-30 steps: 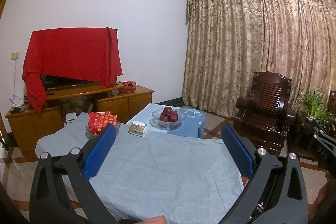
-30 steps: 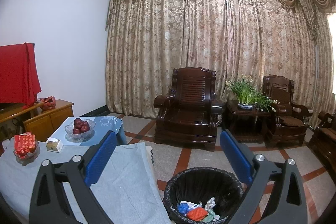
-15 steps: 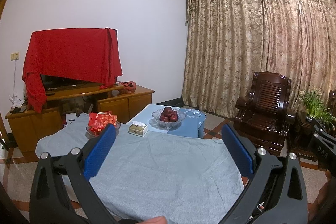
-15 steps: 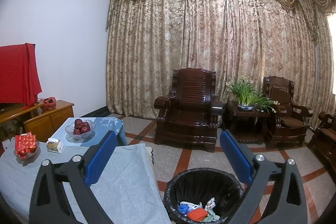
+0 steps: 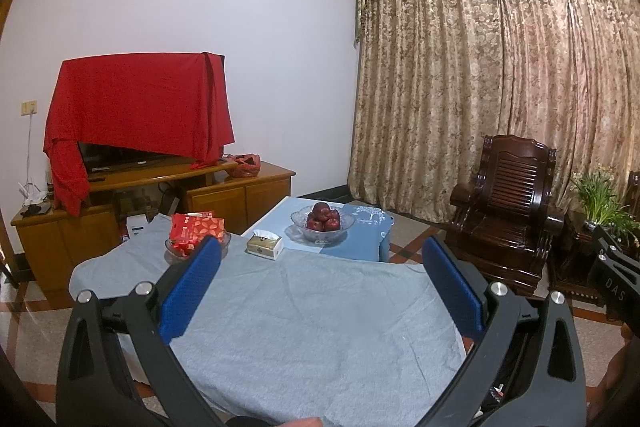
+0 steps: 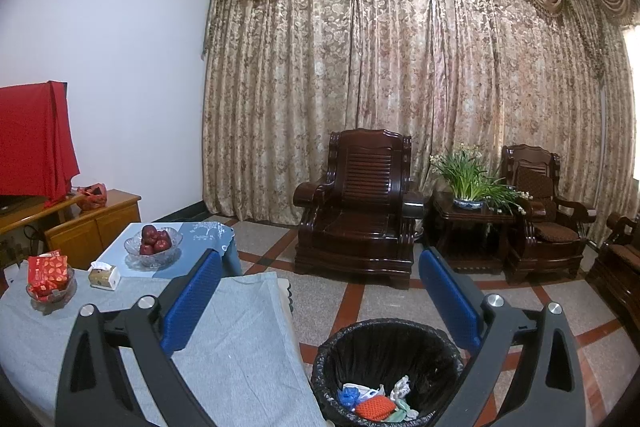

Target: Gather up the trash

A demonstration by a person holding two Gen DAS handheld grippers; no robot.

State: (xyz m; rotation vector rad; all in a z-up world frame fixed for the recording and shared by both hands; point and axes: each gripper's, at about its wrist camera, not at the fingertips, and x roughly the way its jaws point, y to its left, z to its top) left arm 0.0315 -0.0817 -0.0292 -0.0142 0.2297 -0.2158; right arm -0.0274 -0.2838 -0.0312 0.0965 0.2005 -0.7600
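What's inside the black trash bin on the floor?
The trash bin holds crumpled bits at its bottom: something orange, something blue and pale wrappers. Anything underneath that pile is hidden.

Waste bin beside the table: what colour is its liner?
Black; the round waste bin's plastic liner shows best in the right wrist view.

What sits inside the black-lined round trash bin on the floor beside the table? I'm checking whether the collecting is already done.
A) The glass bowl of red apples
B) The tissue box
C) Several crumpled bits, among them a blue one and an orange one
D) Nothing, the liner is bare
C: in the right wrist view the black-lined round trash bin holds crumpled trash, blue, orange and pale pieces, while the grey cloth-covered table shows no loose scraps.
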